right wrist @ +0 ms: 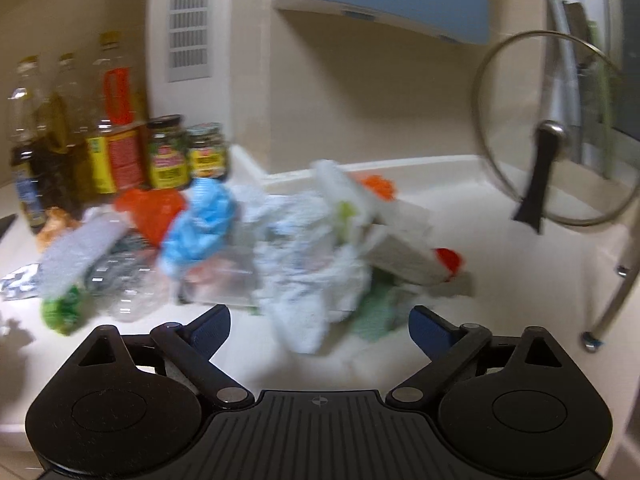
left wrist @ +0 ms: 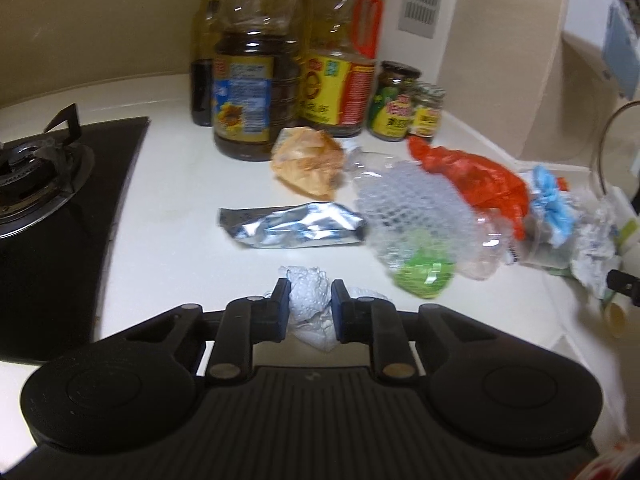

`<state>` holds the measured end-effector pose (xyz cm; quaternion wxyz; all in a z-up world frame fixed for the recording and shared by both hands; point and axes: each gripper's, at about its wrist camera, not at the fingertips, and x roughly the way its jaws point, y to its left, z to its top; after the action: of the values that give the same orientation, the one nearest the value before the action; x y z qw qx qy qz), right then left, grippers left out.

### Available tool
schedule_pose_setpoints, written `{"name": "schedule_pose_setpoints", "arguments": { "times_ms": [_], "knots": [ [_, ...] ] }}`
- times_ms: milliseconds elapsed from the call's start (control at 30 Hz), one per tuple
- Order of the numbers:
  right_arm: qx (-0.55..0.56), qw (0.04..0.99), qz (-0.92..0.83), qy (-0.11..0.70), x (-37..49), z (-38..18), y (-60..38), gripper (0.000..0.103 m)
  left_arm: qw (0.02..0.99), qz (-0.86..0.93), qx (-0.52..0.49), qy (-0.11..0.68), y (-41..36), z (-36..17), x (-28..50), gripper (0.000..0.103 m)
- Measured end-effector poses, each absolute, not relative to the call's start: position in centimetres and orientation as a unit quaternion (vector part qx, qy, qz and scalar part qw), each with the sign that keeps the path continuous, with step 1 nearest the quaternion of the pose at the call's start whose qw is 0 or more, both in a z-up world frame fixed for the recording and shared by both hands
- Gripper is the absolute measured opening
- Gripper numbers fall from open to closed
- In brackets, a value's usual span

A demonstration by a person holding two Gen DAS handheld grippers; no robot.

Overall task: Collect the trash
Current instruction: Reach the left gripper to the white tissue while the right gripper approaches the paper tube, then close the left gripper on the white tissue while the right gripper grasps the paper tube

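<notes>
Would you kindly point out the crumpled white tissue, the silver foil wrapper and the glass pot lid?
crumpled white tissue (left wrist: 311,308): left wrist view, its middle between the pads.
silver foil wrapper (left wrist: 292,226): left wrist view, centre of the wrapper.
glass pot lid (right wrist: 516,120): right wrist view, the glass pane.

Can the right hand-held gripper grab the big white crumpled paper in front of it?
Probably yes. The right hand-held gripper is open wide, and the white crumpled paper lies just ahead of its fingers with nothing between them on the counter.
</notes>
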<state>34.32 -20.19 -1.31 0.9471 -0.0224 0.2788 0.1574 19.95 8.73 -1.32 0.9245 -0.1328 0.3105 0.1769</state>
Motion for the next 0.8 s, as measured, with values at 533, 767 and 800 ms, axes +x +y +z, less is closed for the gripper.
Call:
{"name": "schedule_pose_setpoints", "arguments": {
  "times_ms": [533,767,800],
  "knots": [
    [-0.018,0.914,0.219,0.340,38.0,-2.4,-27.4,0.096,0.933,0.105,-0.125,0.319,1.6,-0.5,22.2,0.019],
    [0.126,0.895,0.176,0.390,41.0,-3.4,-28.9,0.096,0.932,0.108,-0.118,0.326,-0.5,-0.4,22.6,0.019],
    [0.116,0.897,0.172,0.391,41.1,-3.5,-28.4,0.096,0.931,0.109,-0.117,0.328,-0.6,-0.4,22.6,0.019]
  ]
}}
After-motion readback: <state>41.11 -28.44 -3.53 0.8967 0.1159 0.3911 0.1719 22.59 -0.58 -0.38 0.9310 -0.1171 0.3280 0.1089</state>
